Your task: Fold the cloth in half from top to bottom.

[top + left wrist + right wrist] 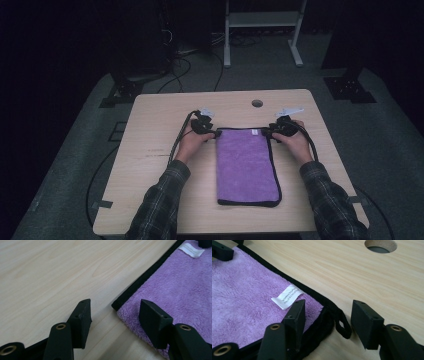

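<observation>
A purple towel (pixel 246 165) with black edging lies flat in the middle of the wooden table (pixel 160 200), folded into a long strip. My left gripper (pixel 215 134) is at its far left corner and my right gripper (pixel 270 134) at its far right corner. In the left gripper view the open jaws (pixel 115 305) straddle the towel's corner (pixel 180 282), one over wood and one over pile. In the right gripper view the open jaws (pixel 328 303) straddle the corner with its black hanging loop (pixel 342 326), beside the white label (pixel 287 297). Neither pair presses the cloth.
A round cable hole (pixel 257 103) sits in the table just beyond the towel. Cables trail from both grippers across the tabletop toward the person. A white frame stand (pixel 262 30) and dark equipment stand on the floor behind the table.
</observation>
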The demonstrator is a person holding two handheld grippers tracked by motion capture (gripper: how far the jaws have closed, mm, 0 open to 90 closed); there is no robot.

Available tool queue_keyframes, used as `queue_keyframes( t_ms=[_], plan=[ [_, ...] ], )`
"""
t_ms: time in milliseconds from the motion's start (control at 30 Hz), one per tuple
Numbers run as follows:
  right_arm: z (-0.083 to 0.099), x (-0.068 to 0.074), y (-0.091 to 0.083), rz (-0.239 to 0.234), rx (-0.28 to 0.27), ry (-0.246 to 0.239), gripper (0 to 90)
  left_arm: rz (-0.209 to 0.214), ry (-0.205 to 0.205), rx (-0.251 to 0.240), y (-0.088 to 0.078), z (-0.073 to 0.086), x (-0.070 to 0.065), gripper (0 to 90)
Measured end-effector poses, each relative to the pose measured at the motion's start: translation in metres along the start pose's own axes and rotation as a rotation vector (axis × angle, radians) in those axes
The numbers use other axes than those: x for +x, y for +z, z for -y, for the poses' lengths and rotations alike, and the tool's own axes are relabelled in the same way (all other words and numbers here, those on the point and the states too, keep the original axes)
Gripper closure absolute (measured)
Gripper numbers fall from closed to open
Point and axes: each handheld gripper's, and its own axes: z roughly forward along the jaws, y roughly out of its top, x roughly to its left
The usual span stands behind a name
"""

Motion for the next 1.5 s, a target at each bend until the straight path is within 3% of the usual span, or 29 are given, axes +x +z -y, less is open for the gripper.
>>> queue_keyframes(
  t_ms=[167, 300, 433, 633, 800, 933, 1100, 1267, 1500],
  plan=[
    [0.001, 0.002, 0.001, -0.008, 0.007, -0.023, 48.7, 0.023, -0.001, -0.005, 0.001, 0.002, 0.002, 46.7],
    [0.002, 0.005, 0.0, -0.023, 0.006, -0.041, 58.5, 0.038, 0.012, -0.004, 0.001, 0.002, 0.002, 50.6],
    [0.001, 0.007, -0.001, -0.03, 0.015, -0.03, 63.9, 0.067, 0.018, 0.0, 0.001, 0.001, 0.0, 61.5],
    [-0.001, 0.009, -0.001, -0.052, 0.042, -0.004, 77.7, 0.112, -0.023, 0.001, 0.001, 0.002, 0.0, 79.7],
    [-0.002, 0.013, -0.002, -0.042, 0.058, 0.011, 81.7, 0.1, -0.049, 0.013, 0.001, 0.0, -0.003, 84.4],
    [-0.004, 0.013, -0.002, -0.041, 0.064, 0.033, 82.5, 0.085, -0.035, 0.02, -0.001, -0.002, -0.004, 85.3],
    [-0.008, 0.012, -0.01, -0.053, 0.031, 0.029, 82.5, 0.094, -0.035, -0.035, -0.013, -0.007, -0.005, 85.2],
    [-0.015, 0.016, -0.027, -0.073, -0.009, 0.013, 82.4, 0.105, -0.009, -0.059, -0.032, -0.014, -0.01, 85.3],
    [-0.012, 0.025, -0.053, -0.129, -0.066, 0.002, 82.4, 0.175, 0.01, -0.109, -0.062, -0.014, -0.023, 85.2]
  ],
)
